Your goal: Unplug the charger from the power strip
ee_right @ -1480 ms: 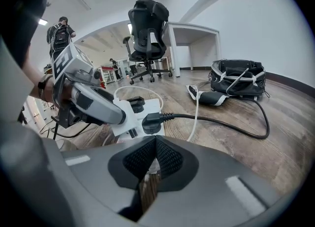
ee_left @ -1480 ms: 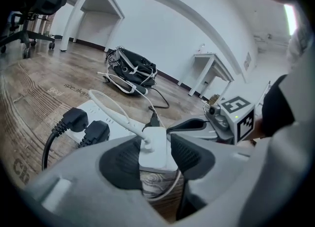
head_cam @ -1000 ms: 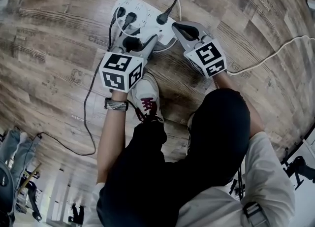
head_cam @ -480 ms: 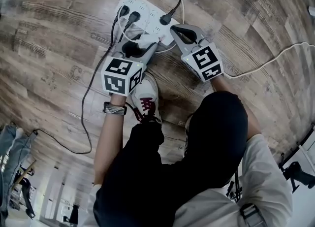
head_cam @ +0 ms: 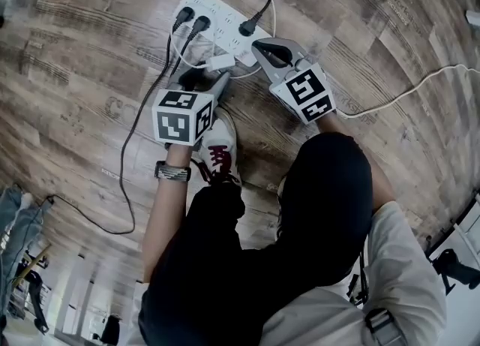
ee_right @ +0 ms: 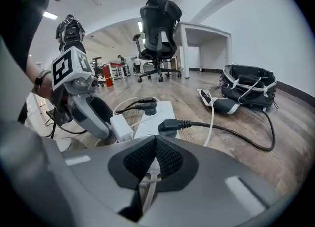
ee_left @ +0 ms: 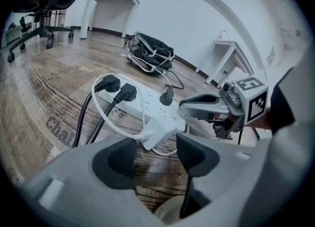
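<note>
Charger (head_cam: 222, 61) looked already unplugged, lying on the floor (head_cam: 82, 59) against the near edge of the power strip (head_cam: 217, 18). Left gripper (ee_left: 156, 145) had just been opening: jaws wide apart, nothing between them, charger just ahead. Right gripper (ee_right: 154, 154) pinched a white cable (ee_right: 146, 185) at the strip's near-right corner. Next move, probably: back away and release the cable. Black plugs (head_cam: 189, 23) crowded the strip, and a shoe (head_cam: 219, 149) sat on its near side. Bare floor lay to its left.

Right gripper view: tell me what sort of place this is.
Probably an open-plan office: a wheeled office chair beside a white desk, wood-look flooring, and ceiling strip lights.
</note>
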Motion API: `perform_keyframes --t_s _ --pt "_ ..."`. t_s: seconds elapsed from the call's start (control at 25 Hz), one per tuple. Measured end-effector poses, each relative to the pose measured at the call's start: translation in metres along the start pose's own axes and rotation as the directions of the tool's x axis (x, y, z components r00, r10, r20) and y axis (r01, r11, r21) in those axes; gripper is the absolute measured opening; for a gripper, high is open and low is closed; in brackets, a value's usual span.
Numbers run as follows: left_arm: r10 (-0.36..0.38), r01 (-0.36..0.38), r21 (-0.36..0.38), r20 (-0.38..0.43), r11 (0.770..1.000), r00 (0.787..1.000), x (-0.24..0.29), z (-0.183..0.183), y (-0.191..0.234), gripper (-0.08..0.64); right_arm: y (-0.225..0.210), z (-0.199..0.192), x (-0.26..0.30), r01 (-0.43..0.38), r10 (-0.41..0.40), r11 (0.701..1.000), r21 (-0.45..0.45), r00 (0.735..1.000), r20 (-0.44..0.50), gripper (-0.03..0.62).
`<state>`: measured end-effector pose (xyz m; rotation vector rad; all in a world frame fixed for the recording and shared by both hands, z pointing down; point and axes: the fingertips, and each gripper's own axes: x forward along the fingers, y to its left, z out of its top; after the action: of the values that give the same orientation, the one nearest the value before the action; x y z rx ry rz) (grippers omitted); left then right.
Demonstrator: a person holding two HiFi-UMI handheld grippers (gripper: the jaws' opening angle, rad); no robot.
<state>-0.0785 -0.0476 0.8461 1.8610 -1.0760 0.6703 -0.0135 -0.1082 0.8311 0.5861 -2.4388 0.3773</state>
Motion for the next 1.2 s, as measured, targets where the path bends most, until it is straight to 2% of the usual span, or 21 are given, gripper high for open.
perform_keyframes --t_s 0.12,0.32,0.6,0.8,1.0,1.2 --pt "0.007 -0.007 -0.015 0.002 1.0 1.0 -0.006 -0.006 -0.002 0.259 -0.003 0.0 -0.006 -0.001 0.001 1.0 0.0 1.0 -0.004 0.003" --pt "0.072 -0.071 -0.041 0.018 0.997 0.997 -0.024 -0.007 0.006 0.229 -0.005 0.007 -0.01 0.0 0.0 1.0 -0.001 1.0 0.013 0.003" --pt "0.141 -0.141 -0.005 0.098 0.99 0.985 -0.044 0.021 0.011 0.132 -0.011 0.023 -0.025 0.022 -0.023 1.0 0.018 0.999 0.046 0.003" --pt "0.157 -0.163 0.038 0.118 0.986 0.98 -0.042 0.04 0.004 0.064 -0.034 0.039 -0.039 0.084 -0.089 0.994 0.069 0.993 0.083 0.003" --pt "0.183 -0.188 0.012 0.182 0.982 0.966 -0.044 0.065 0.013 0.006 -0.043 0.054 -0.044 0.111 -0.117 0.992 0.066 0.987 0.106 0.003" --pt "0.186 -0.2 0.037 0.24 0.979 0.953 -0.047 0.095 0.013 0.006 -0.06 0.075 -0.061 0.162 -0.17 0.984 0.071 0.978 0.123 0.003"
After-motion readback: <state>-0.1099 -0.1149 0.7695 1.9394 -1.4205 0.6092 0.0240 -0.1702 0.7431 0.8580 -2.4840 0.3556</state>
